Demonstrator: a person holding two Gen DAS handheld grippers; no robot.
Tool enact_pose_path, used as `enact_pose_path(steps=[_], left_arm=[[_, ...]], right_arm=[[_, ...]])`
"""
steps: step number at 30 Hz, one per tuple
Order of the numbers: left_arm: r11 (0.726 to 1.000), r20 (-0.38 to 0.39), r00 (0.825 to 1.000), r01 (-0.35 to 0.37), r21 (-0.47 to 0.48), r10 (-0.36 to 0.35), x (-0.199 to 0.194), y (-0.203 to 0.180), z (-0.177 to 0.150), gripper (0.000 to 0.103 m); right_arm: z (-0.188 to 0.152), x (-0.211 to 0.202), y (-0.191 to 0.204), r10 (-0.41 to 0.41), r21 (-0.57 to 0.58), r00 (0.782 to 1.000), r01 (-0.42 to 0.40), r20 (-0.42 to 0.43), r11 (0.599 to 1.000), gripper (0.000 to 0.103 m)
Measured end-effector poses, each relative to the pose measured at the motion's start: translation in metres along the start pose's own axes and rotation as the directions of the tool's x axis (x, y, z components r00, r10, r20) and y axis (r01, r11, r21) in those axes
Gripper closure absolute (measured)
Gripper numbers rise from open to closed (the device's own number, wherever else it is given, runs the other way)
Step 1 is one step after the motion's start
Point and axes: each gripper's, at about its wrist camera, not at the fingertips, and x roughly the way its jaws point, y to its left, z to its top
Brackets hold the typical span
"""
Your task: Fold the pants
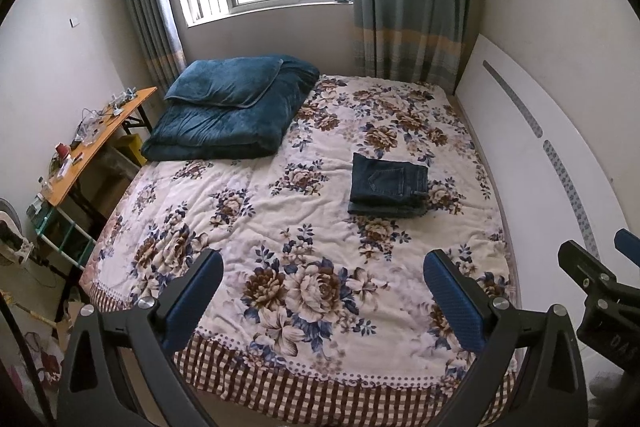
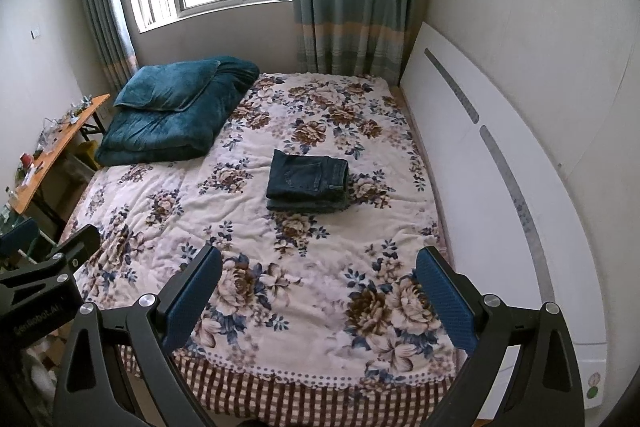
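Lying folded, one pants [image 1: 388, 185] bundle; two tongs [image 1: 324, 291] [image 2: 320, 291] gape.

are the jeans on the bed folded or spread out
Folded. The jeans lie as a compact stacked rectangle on the floral bedspread, back pocket up, with layered edges showing along the near side.

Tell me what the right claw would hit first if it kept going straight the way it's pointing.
Probably the floral bedspread: the open right claw aims down over the foot of the bed, with nothing between. The folded jeans lie farther along, so it would likely meet bedspread short of them, though depth is unclear.
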Motion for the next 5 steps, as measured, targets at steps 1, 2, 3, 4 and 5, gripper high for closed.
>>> enact_pose_path(steps=[1,2,3,4,5], left_arm=[[1.000,0.001,1.000,-0.001,0.001,0.001,0.0000,-0.0002,0.0000,0.001],[1.000,0.005,1.000,-0.007,0.003,0.007,-0.0002,-0.0007,0.0000,0.001],[1.000,0.014,1.000,-0.010,0.003,0.010,-0.0014,-0.0012,-0.0004,0.001],[1.000,0.026,1.000,-0.014,0.000,0.014,-0.0026,-0.0014,-0.0008,0.001],[1.000,0.037,0.999,-0.015,-0.005,0.015,-0.0035,-0.0011,-0.0014,0.001]], right_arm=[[0.0000,-0.0002,0.0000,0.002,0.002,1.000,-0.002,0.001,1.000,0.003],[-0.0003,-0.0001,0.0004,0.001,0.001,1.000,-0.001,0.000,1.000,0.003],[-0.0017,-0.0010,0.0002,-0.002,0.003,1.000,0.002,-0.001,1.000,0.003],[-0.0021,-0.0014,-0.0001,0.000,0.003,1.000,0.000,0.000,1.000,0.003],[-0.0024,-0.0014,-0.0001,0.000,0.003,1.000,0.000,-0.001,1.000,0.003]])
